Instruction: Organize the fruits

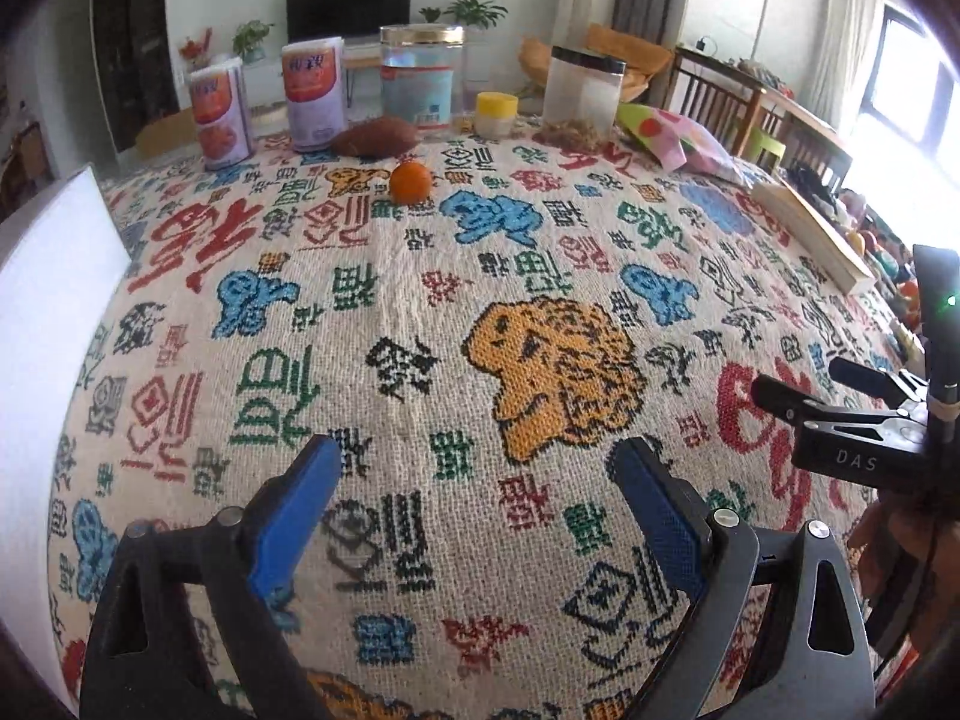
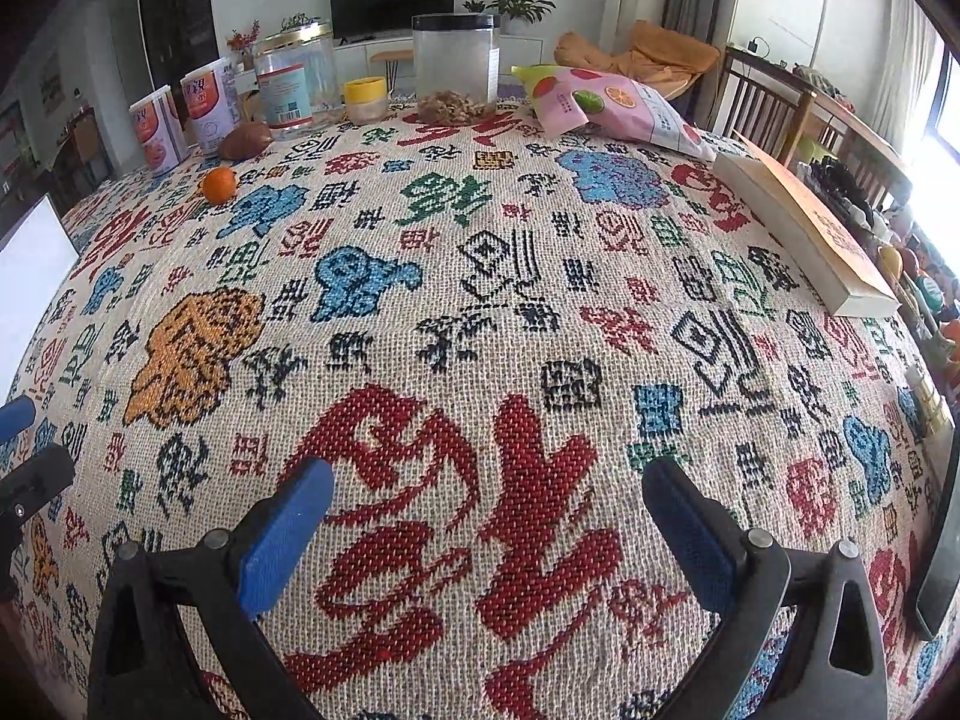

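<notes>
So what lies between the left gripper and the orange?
Only patterned tablecloth separates the left gripper from the orange, per the left wrist view.

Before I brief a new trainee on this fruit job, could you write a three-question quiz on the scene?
1. True or false: the left gripper holds the small round orange fruit.
2. What lies nearest that fruit: A) brown oblong sweet potato B) thick pale paperback book C) pink snack bag?
3. Fill in: the right gripper is ____.

Key: 1 false; 2 A; 3 open.
</notes>
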`<state>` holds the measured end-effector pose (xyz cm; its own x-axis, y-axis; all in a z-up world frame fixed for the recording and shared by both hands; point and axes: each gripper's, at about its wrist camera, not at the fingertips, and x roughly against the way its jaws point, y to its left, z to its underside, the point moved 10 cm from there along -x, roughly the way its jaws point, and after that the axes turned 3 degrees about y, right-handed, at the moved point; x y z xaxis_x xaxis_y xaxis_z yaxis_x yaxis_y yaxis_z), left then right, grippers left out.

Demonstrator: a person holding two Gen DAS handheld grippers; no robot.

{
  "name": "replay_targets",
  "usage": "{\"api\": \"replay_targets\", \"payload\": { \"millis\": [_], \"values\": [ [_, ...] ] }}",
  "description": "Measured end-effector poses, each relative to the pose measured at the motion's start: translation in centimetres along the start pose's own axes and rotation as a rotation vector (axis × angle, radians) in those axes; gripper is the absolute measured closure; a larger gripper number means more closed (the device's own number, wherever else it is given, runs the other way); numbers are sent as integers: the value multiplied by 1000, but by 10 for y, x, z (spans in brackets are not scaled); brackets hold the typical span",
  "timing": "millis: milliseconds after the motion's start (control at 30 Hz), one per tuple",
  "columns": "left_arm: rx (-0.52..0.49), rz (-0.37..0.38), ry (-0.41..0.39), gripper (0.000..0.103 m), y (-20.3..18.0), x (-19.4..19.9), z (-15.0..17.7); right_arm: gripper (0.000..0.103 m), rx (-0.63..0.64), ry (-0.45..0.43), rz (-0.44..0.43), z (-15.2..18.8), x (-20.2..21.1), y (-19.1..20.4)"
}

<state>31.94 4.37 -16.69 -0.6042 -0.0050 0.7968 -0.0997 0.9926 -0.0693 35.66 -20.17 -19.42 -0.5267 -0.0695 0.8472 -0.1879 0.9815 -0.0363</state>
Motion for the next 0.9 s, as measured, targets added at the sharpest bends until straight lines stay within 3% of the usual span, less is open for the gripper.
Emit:
{"api": "replay_targets", "payload": {
  "millis": [133, 200, 500, 633, 767, 900],
  "values": [
    [21, -59, -2, 9, 1, -36, -19, 0, -29, 10, -18, -20, -28, -20],
    [7, -96, 42, 7, 3, -50, -17, 0, -37, 4, -18, -27, -31, -25],
    [19, -117, 50, 1, 4, -43, -18, 0, -28, 0, -8, -28, -32, -25],
    [123, -148, 34, 1, 31, -41, -16, 0, -21, -1, -8, -28, -33, -24],
    [118, -194, 49, 0, 34, -46, -17, 0, 113, -10, -68, -45, -41, 9],
    [122, -189, 49, 0, 34, -46, -18, 0, 101, -2, -98, -48, -44, 14]
  ]
}}
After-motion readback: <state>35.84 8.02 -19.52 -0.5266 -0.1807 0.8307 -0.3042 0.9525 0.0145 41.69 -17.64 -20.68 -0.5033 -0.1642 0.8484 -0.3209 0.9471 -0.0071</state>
